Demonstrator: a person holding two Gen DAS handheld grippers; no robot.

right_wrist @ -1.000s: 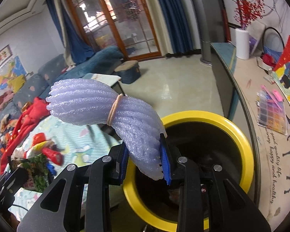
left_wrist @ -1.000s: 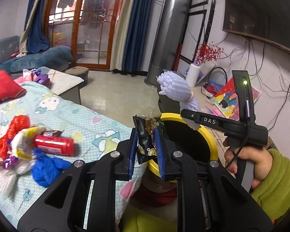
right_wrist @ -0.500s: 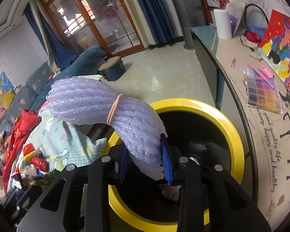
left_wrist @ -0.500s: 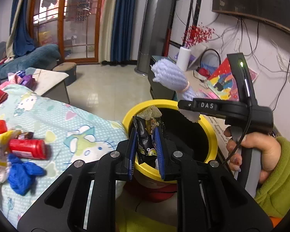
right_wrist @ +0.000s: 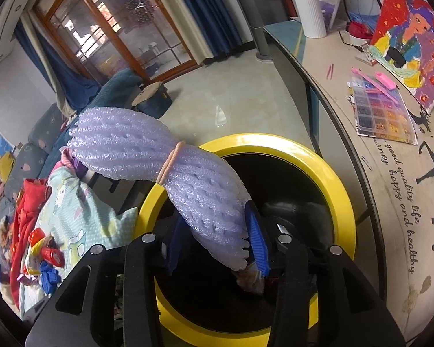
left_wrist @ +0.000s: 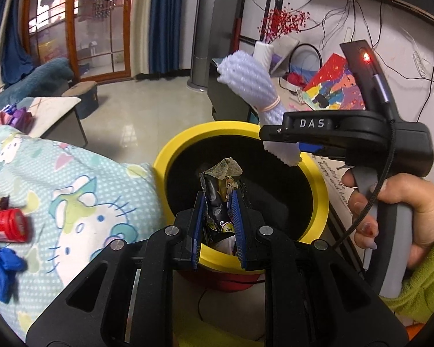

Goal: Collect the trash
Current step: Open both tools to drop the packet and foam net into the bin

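My left gripper is shut on a crumpled dark snack wrapper and holds it over the near rim of the yellow-rimmed black trash bin. My right gripper is shut on a pale purple foam net bundle tied with a rubber band, held over the bin's opening. The right gripper with the foam bundle also shows in the left wrist view, at the bin's far right rim. Some trash lies inside the bin.
A cartoon-print cloth covers the table left of the bin, with a red can and blue crumpled trash on it. A desk with a bead box and a painting runs along the right. Sofa and tiled floor lie beyond.
Both grippers have moved toward the bin and now hang over its opening, each still holding its piece of trash. The bin looks closer and larger in both views.
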